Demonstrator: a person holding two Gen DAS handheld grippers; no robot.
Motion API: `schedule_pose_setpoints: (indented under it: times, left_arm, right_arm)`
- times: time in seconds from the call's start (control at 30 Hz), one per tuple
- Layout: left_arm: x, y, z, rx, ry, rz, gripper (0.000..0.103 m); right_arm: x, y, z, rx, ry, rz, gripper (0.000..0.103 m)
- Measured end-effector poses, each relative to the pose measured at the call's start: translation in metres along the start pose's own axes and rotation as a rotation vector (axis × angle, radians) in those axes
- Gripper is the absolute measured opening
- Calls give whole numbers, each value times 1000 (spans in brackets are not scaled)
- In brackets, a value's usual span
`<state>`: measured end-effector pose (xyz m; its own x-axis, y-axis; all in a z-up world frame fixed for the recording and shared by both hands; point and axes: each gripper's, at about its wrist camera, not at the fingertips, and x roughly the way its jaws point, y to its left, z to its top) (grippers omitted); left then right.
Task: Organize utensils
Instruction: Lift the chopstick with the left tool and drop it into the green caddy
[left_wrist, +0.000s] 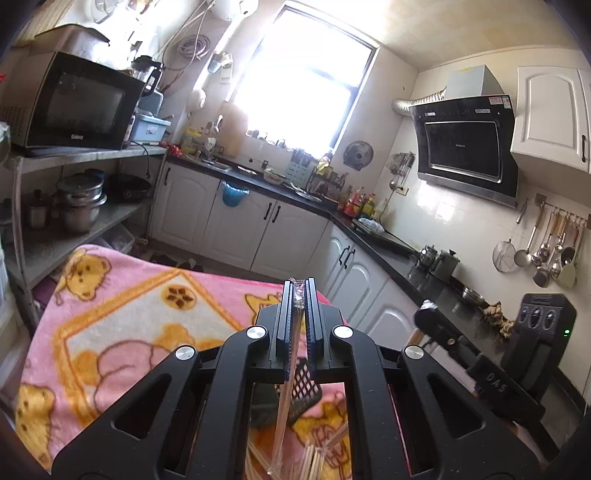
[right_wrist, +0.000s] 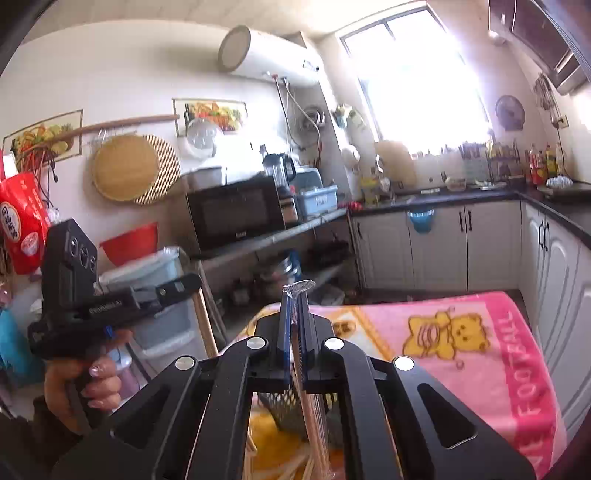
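Plainly mid-lift: at lower centre of the left view, the left gripper (left_wrist: 299, 295) is clamped on a wrapped chopstick pack (left_wrist: 284, 398); the right gripper (right_wrist: 293, 306) likewise pinches a pack (right_wrist: 314, 417) above the mesh holder (right_wrist: 286, 410). Next, I judge, lower each into the holder.

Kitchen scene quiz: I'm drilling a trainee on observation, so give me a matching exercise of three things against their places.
Things:
1. microwave
2. ladles
3. wrapped chopsticks

Places:
A. hanging on the tiled wall
B. clamped in the left gripper
C. on the top shelf of the rack

Pairs: 1-C, 2-A, 3-B
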<state>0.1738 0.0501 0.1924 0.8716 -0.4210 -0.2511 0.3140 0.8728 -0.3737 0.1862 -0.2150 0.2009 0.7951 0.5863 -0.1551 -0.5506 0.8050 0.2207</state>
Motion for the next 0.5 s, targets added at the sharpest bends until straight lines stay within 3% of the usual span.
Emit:
schedule_pose_setpoints:
  times: [0.27, 0.5]
  left_arm:
    - [17, 8, 19, -4, -34, 33, 3]
    - [32, 15, 29, 10, -89, 102, 3]
  right_arm:
    - [22, -7, 26, -17, -76, -15, 4]
    - [42, -15, 28, -23, -111, -25, 4]
